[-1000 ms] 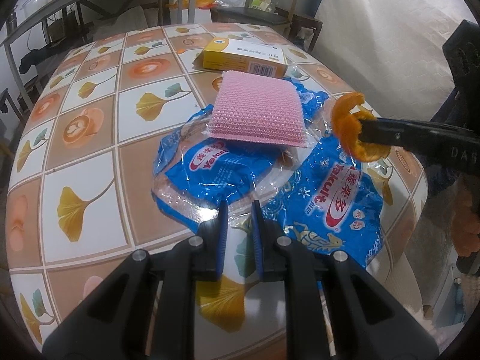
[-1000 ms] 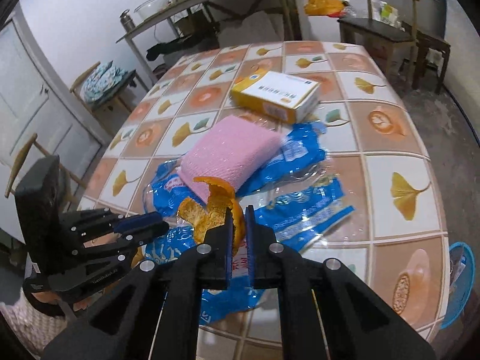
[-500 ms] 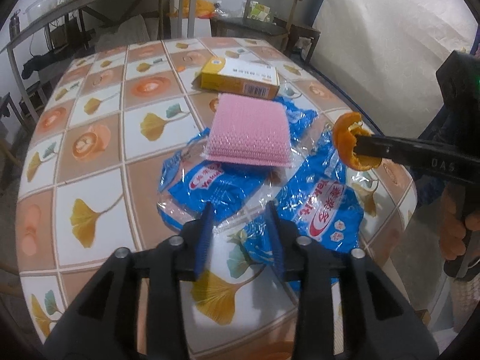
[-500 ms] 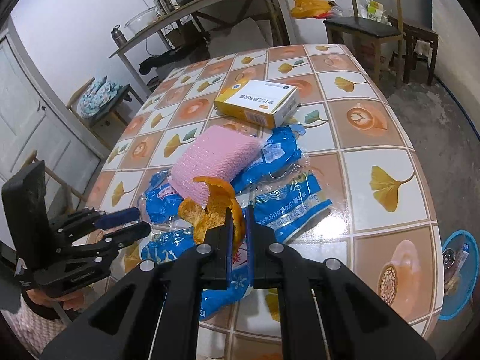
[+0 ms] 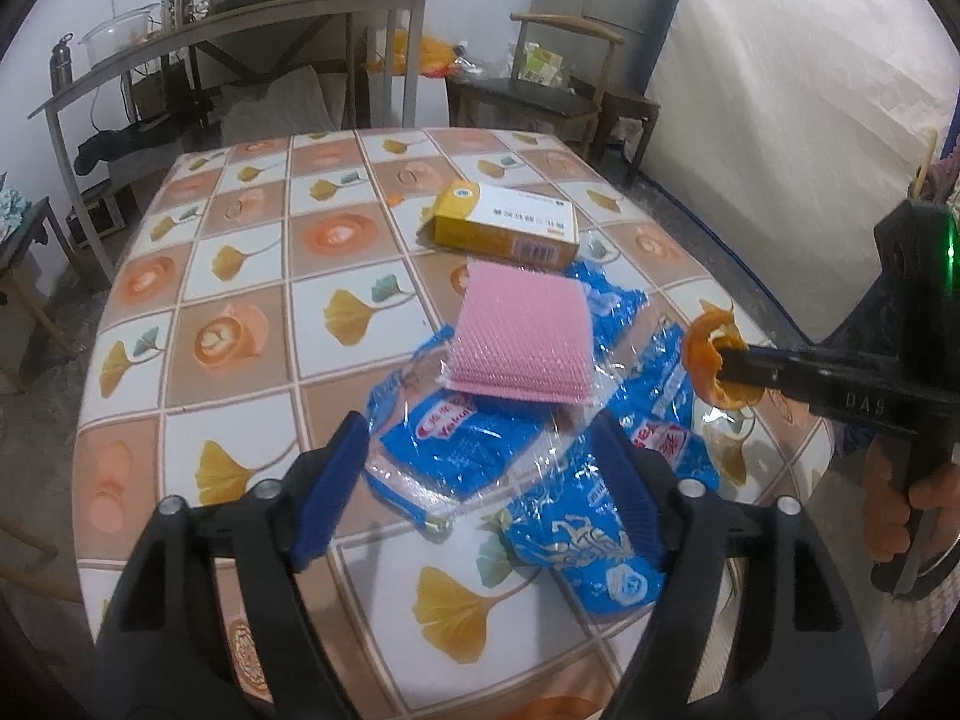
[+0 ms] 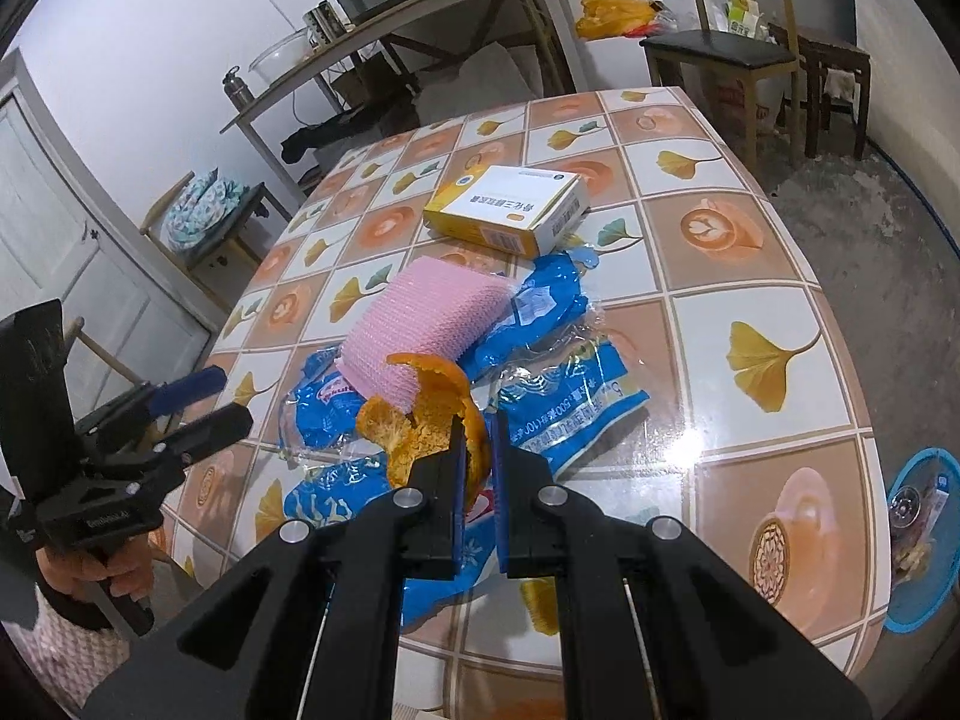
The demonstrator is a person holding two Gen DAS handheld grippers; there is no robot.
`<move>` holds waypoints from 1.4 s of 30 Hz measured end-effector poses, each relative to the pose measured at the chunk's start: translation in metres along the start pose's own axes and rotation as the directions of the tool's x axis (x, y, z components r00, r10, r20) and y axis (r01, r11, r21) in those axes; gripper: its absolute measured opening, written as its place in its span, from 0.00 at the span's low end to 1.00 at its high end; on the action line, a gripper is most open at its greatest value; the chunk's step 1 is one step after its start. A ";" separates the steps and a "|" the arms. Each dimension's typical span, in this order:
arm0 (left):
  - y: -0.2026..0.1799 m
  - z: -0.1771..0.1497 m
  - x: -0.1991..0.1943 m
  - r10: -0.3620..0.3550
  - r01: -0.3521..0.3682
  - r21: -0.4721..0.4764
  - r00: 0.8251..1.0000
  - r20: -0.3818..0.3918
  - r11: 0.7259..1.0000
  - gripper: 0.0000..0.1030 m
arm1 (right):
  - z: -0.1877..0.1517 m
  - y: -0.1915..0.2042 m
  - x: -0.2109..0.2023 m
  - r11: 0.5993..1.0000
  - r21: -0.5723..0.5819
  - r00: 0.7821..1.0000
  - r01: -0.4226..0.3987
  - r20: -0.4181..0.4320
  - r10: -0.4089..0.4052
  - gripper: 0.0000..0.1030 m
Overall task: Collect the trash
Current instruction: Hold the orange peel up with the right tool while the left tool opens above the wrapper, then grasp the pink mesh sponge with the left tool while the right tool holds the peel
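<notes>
My right gripper (image 6: 477,438) is shut on a curled orange peel (image 6: 420,414) and holds it in the air above the blue plastic wrappers (image 6: 558,312). In the left wrist view the peel (image 5: 705,348) hangs at the right gripper's tip (image 5: 729,366). My left gripper (image 5: 480,480) hovers above the near wrappers (image 5: 480,450); its jaws are opening wide with nothing pressed between them. A pink sponge cloth (image 5: 522,342) lies on the wrappers. The left gripper (image 6: 192,402) also shows at the left of the right wrist view.
A yellow and white box (image 5: 510,228) lies beyond the sponge on the tiled table (image 5: 240,276). A blue basket (image 6: 918,540) with trash stands on the floor right of the table. Chairs and a shelf table stand at the back.
The left gripper's jaws spread from nearly shut to wide, and it rose away from the wrappers. The right gripper kept hold of the peel and stayed about where it was.
</notes>
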State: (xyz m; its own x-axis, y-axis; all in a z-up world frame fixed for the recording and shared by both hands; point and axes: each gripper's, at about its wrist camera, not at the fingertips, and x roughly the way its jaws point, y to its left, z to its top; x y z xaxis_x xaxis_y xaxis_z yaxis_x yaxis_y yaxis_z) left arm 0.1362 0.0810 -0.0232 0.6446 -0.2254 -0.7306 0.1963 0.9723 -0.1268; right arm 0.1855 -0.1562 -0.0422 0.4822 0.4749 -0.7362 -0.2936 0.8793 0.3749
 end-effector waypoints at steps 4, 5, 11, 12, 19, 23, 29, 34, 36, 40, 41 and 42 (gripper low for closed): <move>0.000 0.005 -0.002 0.010 -0.010 -0.001 1.000 0.013 1.000 0.78 | -0.002 -0.004 -0.001 1.000 0.009 1.000 -0.011 0.003 0.011 0.08; -0.001 0.007 -0.002 0.013 -0.013 0.001 1.000 0.015 1.000 0.79 | -0.002 -0.005 -0.001 1.000 0.011 1.000 -0.014 0.004 0.014 0.08; -0.003 0.017 -0.002 0.047 -0.047 0.017 0.998 0.030 0.999 0.81 | -0.004 -0.012 -0.001 0.999 0.028 0.999 -0.037 0.008 0.037 0.08; -0.003 0.019 -0.002 0.054 -0.055 0.016 0.998 0.032 0.998 0.81 | -0.005 -0.013 -0.001 0.999 0.031 0.999 -0.043 0.009 0.043 0.08; -0.001 0.033 0.002 0.080 -0.080 0.010 0.996 0.032 0.997 0.81 | -0.008 -0.020 0.001 0.997 0.044 0.998 -0.070 0.012 0.069 0.08; 0.000 0.043 0.004 0.063 -0.064 0.010 0.998 0.031 0.998 0.82 | -0.009 -0.025 0.002 0.995 0.054 0.997 -0.082 0.012 0.082 0.08; -0.006 0.055 0.015 0.032 -0.032 0.035 0.999 0.007 0.999 0.82 | -0.010 -0.033 0.001 0.993 0.068 0.995 -0.097 0.023 0.096 0.08; -0.011 0.061 0.027 -0.018 0.019 0.047 1.000 -0.026 0.999 0.83 | -0.012 -0.038 0.000 0.992 0.074 0.995 -0.103 0.025 0.101 0.08; -0.014 0.064 0.032 -0.034 0.036 0.056 0.999 -0.042 0.998 0.83 | -0.013 -0.040 -0.001 0.992 0.077 0.995 -0.103 0.026 0.101 0.08; -0.018 0.066 0.040 -0.050 0.056 0.078 0.996 -0.073 0.995 0.84 | -0.015 -0.045 -0.005 0.991 0.088 0.994 -0.105 0.033 0.102 0.08; -0.019 0.067 0.042 -0.051 0.057 0.083 0.996 -0.080 0.995 0.84 | -0.016 -0.046 -0.005 0.990 0.089 0.994 -0.106 0.034 0.103 0.08; -0.020 0.068 0.043 -0.050 0.057 0.088 0.995 -0.084 0.994 0.85 | -0.016 -0.047 -0.006 0.990 0.090 0.994 -0.107 0.034 0.104 0.08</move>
State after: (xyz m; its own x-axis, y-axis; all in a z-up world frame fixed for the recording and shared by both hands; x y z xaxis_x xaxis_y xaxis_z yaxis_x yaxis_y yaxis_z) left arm 0.2103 0.0480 -0.0071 0.5696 -0.2678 -0.7771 0.2970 0.9486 -0.1092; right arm 0.1830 -0.2008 -0.0649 0.4772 0.5647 -0.6734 -0.2677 0.8232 0.5007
